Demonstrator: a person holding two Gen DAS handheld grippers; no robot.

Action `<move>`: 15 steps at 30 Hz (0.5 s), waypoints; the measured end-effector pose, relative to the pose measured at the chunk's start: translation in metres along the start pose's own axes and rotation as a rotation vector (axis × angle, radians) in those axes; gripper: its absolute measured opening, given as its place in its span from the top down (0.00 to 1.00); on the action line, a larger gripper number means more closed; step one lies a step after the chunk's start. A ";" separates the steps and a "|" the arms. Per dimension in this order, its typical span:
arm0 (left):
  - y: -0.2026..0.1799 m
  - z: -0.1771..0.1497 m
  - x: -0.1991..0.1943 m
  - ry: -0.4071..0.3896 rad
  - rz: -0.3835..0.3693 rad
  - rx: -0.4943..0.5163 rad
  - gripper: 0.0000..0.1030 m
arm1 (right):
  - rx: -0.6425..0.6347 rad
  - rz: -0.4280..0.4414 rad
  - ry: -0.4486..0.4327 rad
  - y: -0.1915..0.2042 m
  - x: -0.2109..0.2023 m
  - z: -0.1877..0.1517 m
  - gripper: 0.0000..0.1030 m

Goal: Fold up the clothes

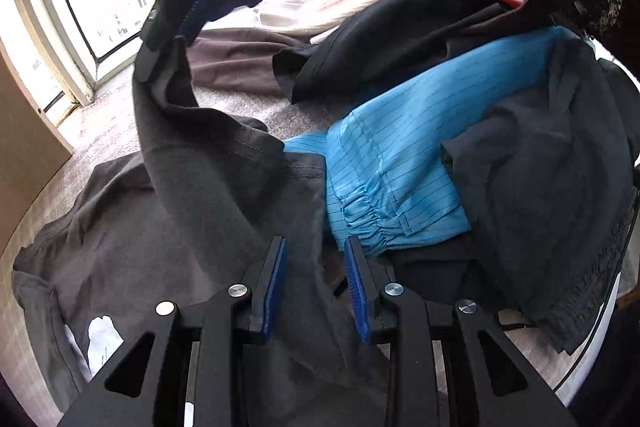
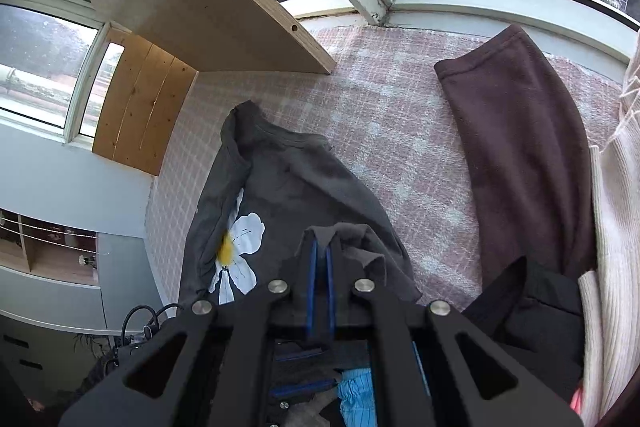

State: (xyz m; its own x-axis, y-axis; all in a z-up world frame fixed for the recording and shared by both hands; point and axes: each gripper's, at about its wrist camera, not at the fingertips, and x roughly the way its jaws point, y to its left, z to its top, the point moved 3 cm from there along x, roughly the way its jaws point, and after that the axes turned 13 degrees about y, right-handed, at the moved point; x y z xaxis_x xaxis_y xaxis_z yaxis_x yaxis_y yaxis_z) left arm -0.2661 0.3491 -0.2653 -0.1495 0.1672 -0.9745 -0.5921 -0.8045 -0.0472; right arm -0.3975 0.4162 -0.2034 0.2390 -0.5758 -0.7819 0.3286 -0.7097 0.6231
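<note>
— Pinching what?
— My right gripper (image 2: 320, 267) grips the grey T-shirt (image 2: 288, 187) hem; it lies lengthwise on the blanket (image 2: 400, 147), collar toward the window. My left gripper (image 1: 316, 267) stands spread above it.

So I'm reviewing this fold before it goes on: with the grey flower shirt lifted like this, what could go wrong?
1. The right gripper pinches only a small bunched edge of the grey shirt; it could slip out.
2. The shirt drapes against the blue striped garment, which may get dragged along.
3. The left gripper has open jaws with grey cloth lying between them, so closing here might catch an extra layer.
</note>
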 end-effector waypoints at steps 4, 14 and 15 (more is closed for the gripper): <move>0.000 0.004 0.014 0.042 0.017 0.041 0.75 | 0.011 -0.004 0.005 -0.006 0.003 0.001 0.96; 0.010 -0.023 -0.045 -0.257 -0.289 -0.196 0.98 | 0.034 -0.009 -0.082 -0.008 -0.042 -0.034 0.96; 0.010 -0.031 -0.053 -0.309 -0.330 -0.234 0.98 | 0.037 -0.010 -0.095 -0.007 -0.050 -0.039 0.96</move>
State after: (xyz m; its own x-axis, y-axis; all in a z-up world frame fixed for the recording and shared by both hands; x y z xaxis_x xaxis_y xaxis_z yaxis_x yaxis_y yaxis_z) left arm -0.2401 0.3144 -0.2206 -0.2328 0.5664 -0.7906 -0.4598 -0.7804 -0.4237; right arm -0.3764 0.4653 -0.1693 0.1477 -0.6032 -0.7838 0.2961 -0.7292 0.6170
